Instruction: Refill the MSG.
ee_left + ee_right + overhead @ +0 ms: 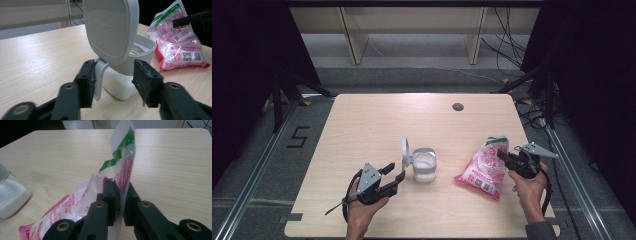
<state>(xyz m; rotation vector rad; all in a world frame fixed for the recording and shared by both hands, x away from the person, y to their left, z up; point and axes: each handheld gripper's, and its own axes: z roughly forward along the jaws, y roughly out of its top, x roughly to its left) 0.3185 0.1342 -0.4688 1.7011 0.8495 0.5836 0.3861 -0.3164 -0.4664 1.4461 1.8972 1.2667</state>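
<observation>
Left gripper (395,172) was released, jaws spread either side of the white container (424,166) near the desk (362,120) centre; one pad touched the container's handle (100,77). Its lid (111,27) stood hinged up, contents white. Right gripper (502,153) was clenched on the upper edge of the pink-and-white plastic bag (484,167), which lay on the desk right of the container, just apart from it.
</observation>
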